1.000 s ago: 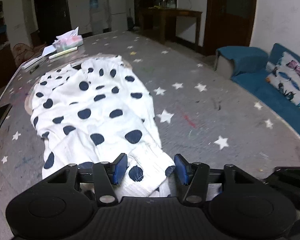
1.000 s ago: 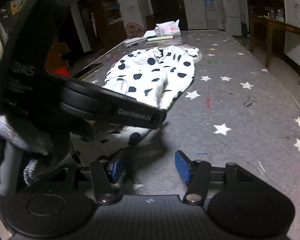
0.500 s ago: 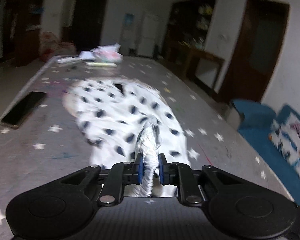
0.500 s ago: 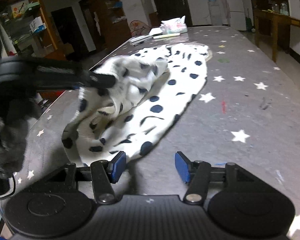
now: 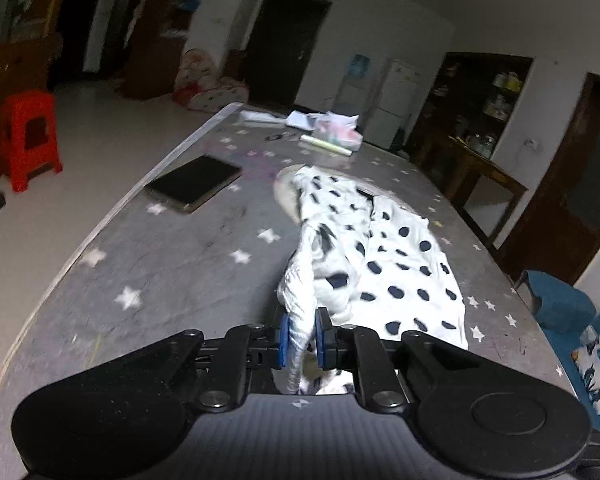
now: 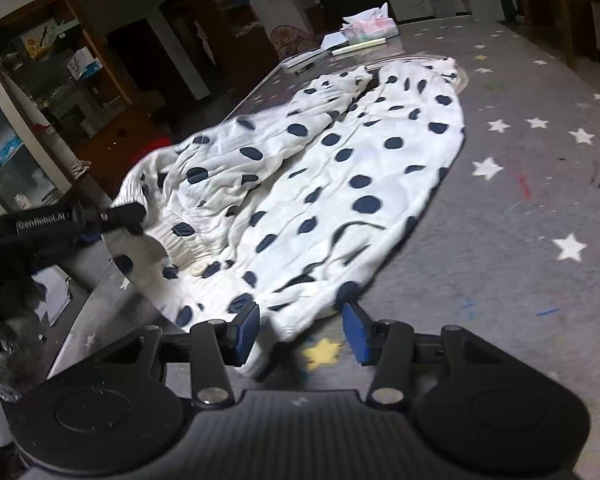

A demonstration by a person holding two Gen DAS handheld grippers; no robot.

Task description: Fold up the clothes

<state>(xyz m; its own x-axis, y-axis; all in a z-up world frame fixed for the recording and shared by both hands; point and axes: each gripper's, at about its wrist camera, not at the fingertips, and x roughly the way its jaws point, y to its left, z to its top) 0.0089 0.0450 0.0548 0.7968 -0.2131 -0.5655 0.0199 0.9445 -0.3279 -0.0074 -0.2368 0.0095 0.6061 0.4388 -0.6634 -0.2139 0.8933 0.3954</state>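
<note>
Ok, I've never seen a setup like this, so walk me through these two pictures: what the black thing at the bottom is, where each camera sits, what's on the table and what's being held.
There is no robot arm here. A person holds a hand-held gripper in each hand, and each carries a wide-angle camera looking forward along its jaws. The black shape at the bottom of each picture is that gripper's own body.

One picture comes from the left gripper. Its jaws are shut on a bunched fold of the white polka-dot garment, lifting it off the star-patterned table.

The other comes from the right gripper. Its jaws are open at the garment's near hem, holding nothing. The left gripper shows at its left edge.

Also on the table: a dark book and a tissue pack.
</note>
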